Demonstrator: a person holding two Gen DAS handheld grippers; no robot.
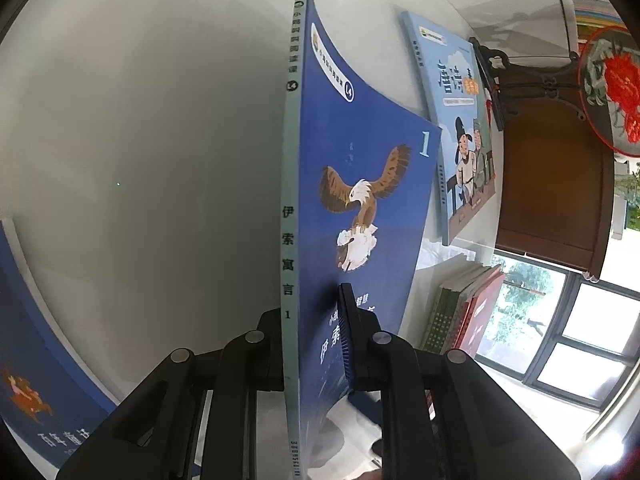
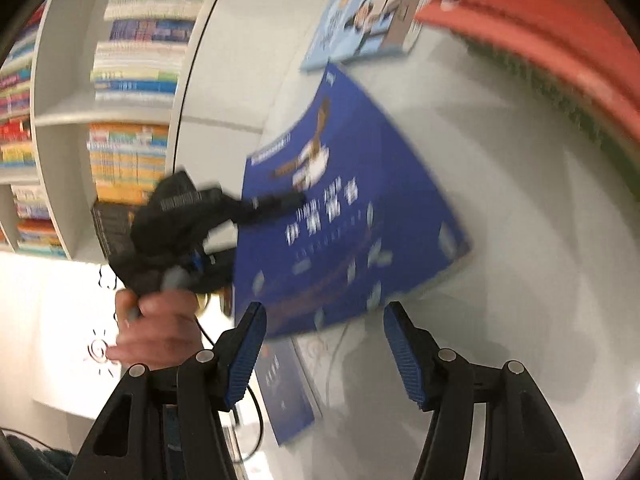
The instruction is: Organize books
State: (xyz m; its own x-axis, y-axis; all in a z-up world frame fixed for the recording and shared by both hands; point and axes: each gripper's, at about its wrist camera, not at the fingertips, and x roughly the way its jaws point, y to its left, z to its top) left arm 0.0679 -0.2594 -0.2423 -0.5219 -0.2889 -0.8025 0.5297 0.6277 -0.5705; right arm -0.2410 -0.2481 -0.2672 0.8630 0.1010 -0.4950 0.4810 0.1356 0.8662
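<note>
- The left gripper [image 1: 316, 344] is clamping the dark blue eagle book [image 1: 360, 208] by its lower spine edge, its jaws drawn narrow against the covers, one blue ribbed pad lying on the front cover.
- That book is standing on edge in the left wrist view, pale green spine toward the camera and the eagle cover curving off to the right, over the pale table [image 1: 140, 120].
- In the right wrist view the same eagle book [image 2: 340, 216] is showing tilted and blurred, with the left gripper [image 2: 280, 202] reaching in from the left, carried by a person's hand [image 2: 156, 324].
- The right gripper [image 2: 324, 344] is hovering just near of the book's near edge, its jaws standing about half wide with nothing pressed between the pads.
- A light blue book [image 1: 452, 120] with cartoon figures is lying on the table beyond and to the right of the held one.
- A stack of red and green books [image 1: 464, 312] is sitting to the right near the window.
- Another dark blue book [image 1: 36, 360] is lying at the near left of the table.
- Shelves full of colourful books [image 2: 132, 92] are lining the left side in the right wrist view.
</note>
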